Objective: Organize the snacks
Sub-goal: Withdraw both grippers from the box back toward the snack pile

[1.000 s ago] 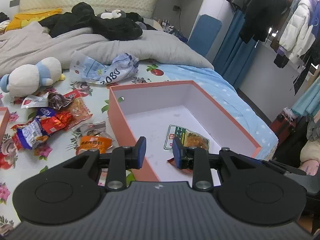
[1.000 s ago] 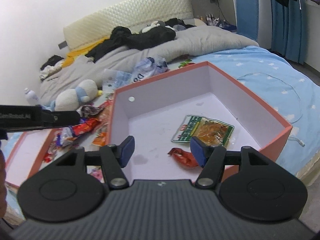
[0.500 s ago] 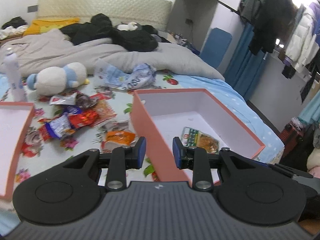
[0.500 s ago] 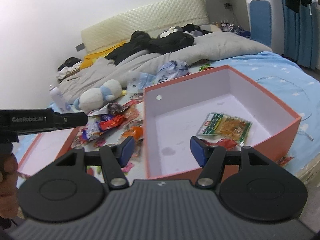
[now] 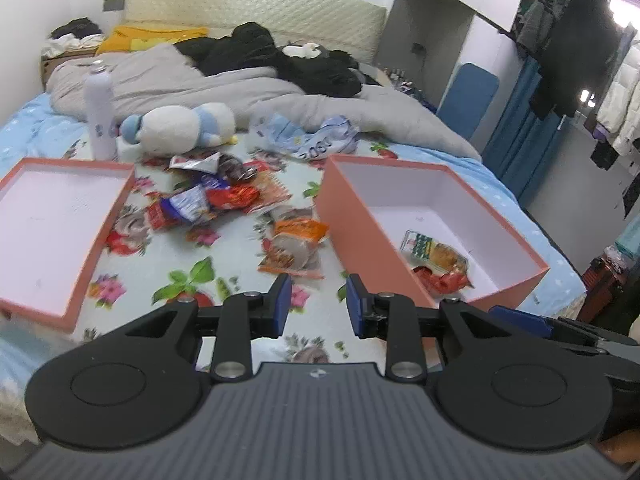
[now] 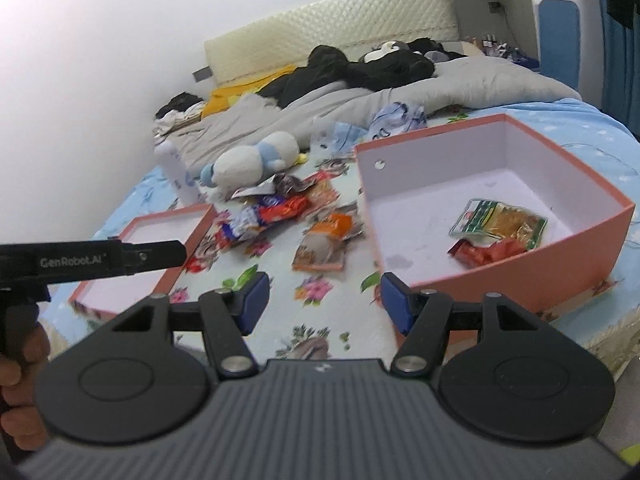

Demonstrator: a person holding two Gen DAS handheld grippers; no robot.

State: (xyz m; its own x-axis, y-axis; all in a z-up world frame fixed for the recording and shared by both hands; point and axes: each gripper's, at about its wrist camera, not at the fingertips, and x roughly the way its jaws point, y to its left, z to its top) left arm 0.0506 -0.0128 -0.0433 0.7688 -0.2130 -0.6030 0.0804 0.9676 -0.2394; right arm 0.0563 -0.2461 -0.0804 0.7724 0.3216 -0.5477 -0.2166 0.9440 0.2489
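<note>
A salmon box (image 5: 360, 220) stands open on the flowered bed sheet, at the right of both views (image 6: 520, 264). In it lie a green-and-orange packet (image 5: 434, 252) (image 6: 500, 220) and a red packet (image 5: 440, 280) (image 6: 480, 252). A pile of loose snacks (image 5: 216, 200) (image 6: 272, 212) lies left of the box, with an orange packet (image 5: 300, 230) (image 6: 332, 224) nearest its wall. My left gripper (image 5: 316, 298) hovers over the sheet just left of the box, jaws a little apart and empty. My right gripper (image 6: 324, 300) stands open wider, also empty.
The box lid (image 5: 102, 240) (image 6: 202, 228) lies upturned at the left. Behind the snacks are a plush toy (image 5: 180, 128), a white bottle (image 5: 98, 116), a crumpled blue-and-white bag (image 5: 316, 140) and a grey quilt with dark clothes. The bed's edge runs past the box at right.
Both grippers have swung left from over the box to the sheet beside it. The box slid right in both views and the lid came into sight. Neither jaw gap visibly changed.
</note>
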